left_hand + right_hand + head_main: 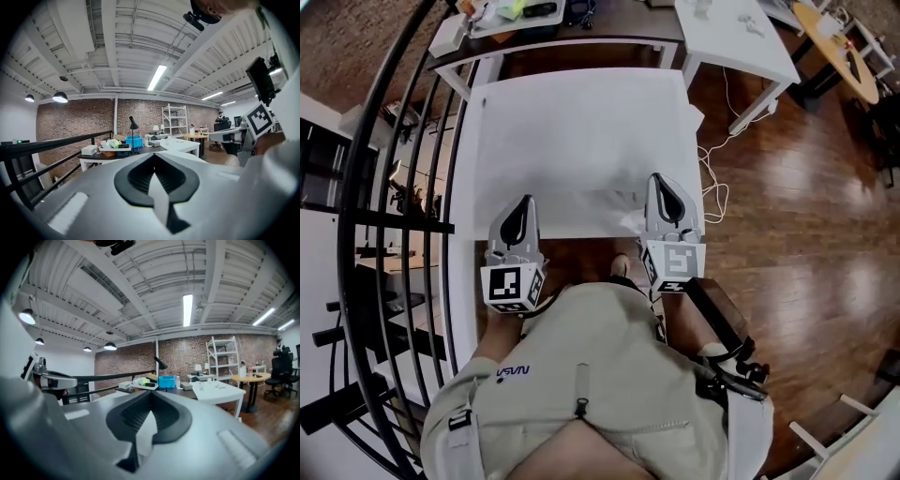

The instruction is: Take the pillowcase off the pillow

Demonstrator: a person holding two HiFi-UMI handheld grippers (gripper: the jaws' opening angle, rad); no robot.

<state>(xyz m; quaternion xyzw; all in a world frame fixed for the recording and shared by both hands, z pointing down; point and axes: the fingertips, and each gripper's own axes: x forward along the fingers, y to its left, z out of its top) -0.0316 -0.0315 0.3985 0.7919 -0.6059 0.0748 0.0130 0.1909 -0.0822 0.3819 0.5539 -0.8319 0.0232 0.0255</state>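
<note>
A white pillow in its white pillowcase (581, 141) lies flat over the white table (465, 159) in the head view; I cannot tell pillow from case. At the near edge, my left gripper (523, 201) and my right gripper (660, 180) are both shut on the fabric hem. Wrinkles (623, 202) run from the right gripper's tip. In the left gripper view, a thin white strip of cloth (157, 187) sits pinched between the dark pads of the left gripper (153, 157). The right gripper view shows a white fold (144, 437) caught in the right gripper (151, 394).
A black railing (403, 141) runs along the table's left side. Behind it stands a dark desk with clutter (534, 14) and a white table (741, 37). A white cable (712, 178) lies on the wood floor at the right. The person's lap fills the bottom of the head view.
</note>
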